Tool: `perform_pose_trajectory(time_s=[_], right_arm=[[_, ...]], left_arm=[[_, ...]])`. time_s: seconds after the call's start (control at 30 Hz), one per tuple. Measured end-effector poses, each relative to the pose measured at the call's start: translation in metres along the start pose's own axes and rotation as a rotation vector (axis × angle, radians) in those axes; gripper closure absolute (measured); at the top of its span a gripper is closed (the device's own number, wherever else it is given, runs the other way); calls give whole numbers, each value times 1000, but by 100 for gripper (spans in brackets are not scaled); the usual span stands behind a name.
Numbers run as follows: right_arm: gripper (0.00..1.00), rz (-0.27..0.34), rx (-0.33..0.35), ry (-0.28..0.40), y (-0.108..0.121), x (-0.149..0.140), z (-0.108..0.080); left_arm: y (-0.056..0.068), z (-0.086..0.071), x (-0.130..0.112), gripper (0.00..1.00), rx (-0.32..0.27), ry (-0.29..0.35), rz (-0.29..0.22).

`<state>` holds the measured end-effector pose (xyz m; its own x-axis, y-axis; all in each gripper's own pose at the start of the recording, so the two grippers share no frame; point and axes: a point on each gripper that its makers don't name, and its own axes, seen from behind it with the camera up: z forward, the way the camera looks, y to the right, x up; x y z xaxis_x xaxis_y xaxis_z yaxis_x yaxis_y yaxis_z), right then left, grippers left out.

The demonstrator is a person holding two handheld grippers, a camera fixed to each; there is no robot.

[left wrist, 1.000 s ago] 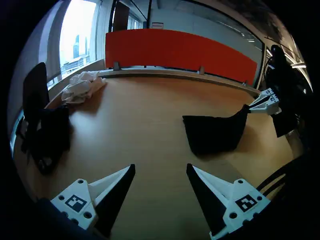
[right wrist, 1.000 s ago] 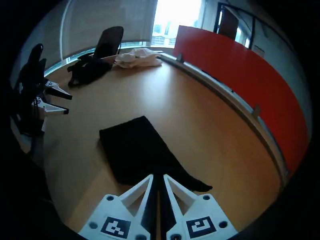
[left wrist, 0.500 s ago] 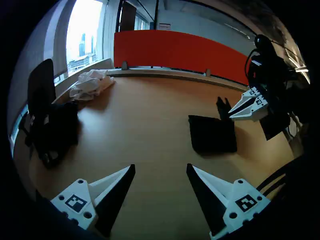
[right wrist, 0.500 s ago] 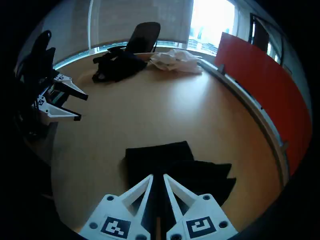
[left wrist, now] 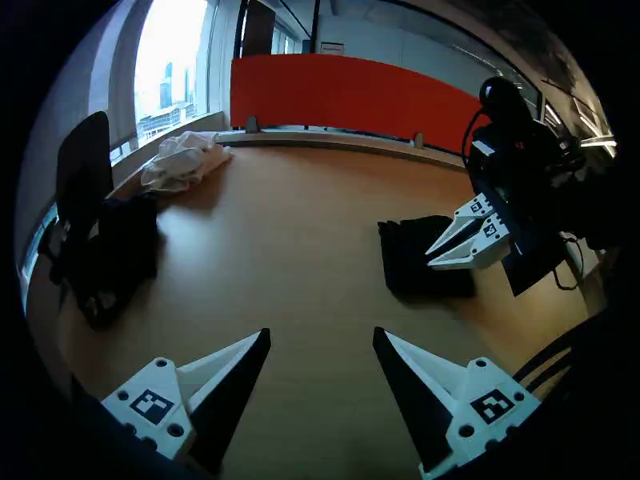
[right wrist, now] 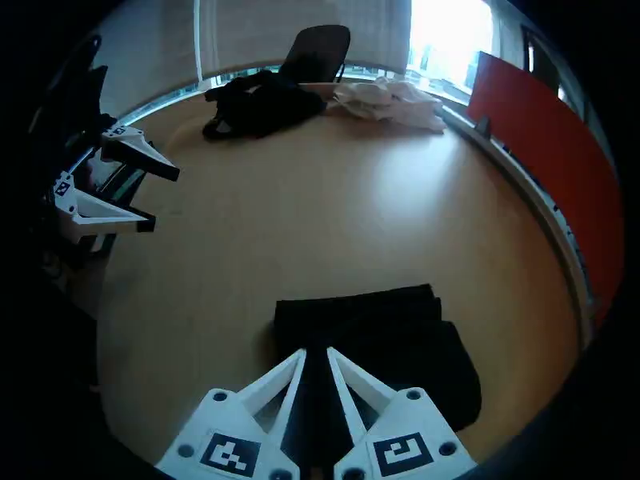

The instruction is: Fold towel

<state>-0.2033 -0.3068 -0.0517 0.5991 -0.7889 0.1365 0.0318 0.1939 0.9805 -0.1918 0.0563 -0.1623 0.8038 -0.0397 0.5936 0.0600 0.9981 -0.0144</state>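
I've got the right gripper pinching the folded black cloth towel; left gripper spread above the tan wooden table.

Pretty clearly an office, open-plan floor or meeting area kind of thing: there's a big curved light-wood desk with a long red divider screen standing along its far edge, and a black high-backed swivel chair pulled up to it. Tall windows look out on city high-rises, and pale roller blinds hang down over some of the glass.
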Motion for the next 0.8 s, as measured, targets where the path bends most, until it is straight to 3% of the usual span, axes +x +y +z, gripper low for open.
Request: perform_pose_trajectory(time_s=[0.2, 0.47, 0.8], right_arm=[[87, 22, 9, 2, 0, -1, 0], [43, 26, 25, 11, -3, -1, -4], [39, 58, -18, 23, -2, -9, -14]], left_arm=[[0, 0, 0, 5, 2, -1, -1], [0, -2, -2, 5, 5, -1, -3], [0, -3, -2, 5, 6, 0, -10]])
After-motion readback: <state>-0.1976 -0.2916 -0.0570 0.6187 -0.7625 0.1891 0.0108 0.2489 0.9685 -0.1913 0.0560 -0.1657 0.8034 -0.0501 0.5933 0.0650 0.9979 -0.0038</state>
